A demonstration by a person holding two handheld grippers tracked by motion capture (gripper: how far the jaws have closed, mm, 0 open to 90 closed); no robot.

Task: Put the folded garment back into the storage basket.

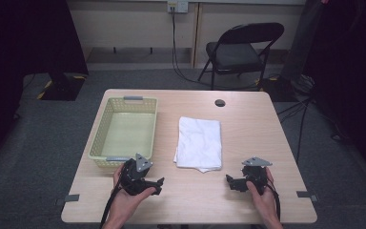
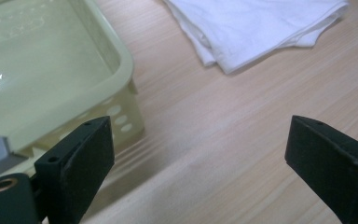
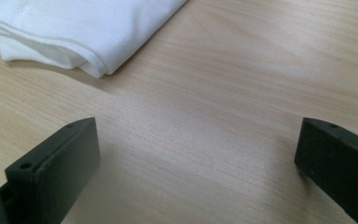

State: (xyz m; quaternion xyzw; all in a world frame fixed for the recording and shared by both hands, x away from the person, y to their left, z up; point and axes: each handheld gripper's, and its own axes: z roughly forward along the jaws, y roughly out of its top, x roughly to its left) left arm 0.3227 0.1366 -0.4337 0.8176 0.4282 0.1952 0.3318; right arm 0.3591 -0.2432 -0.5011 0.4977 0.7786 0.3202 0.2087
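Light wood table (image 1: 248,143), rectangular, w/ a round black grommet hole (image 1: 219,103) near far edge. Folded white cloth (image 1: 199,143) lies flat roughly mid-table, long axis running near-to-far, layered edges visible at its near end. Pale yellow-green plastic basket (image 1: 106,125) sits just left of the cloth, small gap between them; perforated walls, grey handle tabs at far and near rims, nothing inside it.

Left gripper (image 1: 159,184) rests on table at near-left, held by left hand (image 1: 126,200), grey 3-corner plate on top, right up against basket's near-right corner, jaws pointing right. Left gripper view: jaws spread wide, nothing between them but bare wood; basket corner (image 2: 116,60) at upper left, cloth's near end (image 2: 256,28) at top, well clear of the jaws.

Right gripper (image 1: 229,181) at near-right, held by right hand (image 1: 262,198), grey plate on top, jaws pointing left toward table centre. Right gripper view: jaws wide apart too, holding nothing, bare wood between; cloth corner (image 3: 74,28) at upper left, apart from the jaws.

Neither gripper touches the cloth. Both sit near the front edge, well apart from each other, cloth's near end between and a bit beyond them.

Bkgd: black folding chair (image 1: 238,50) beyond table, grey carpet (image 1: 52,143), cable running down from a wall outlet (image 1: 177,6), dark curtains both sides. Grey tape tabs at table's near-left and near-right edges.
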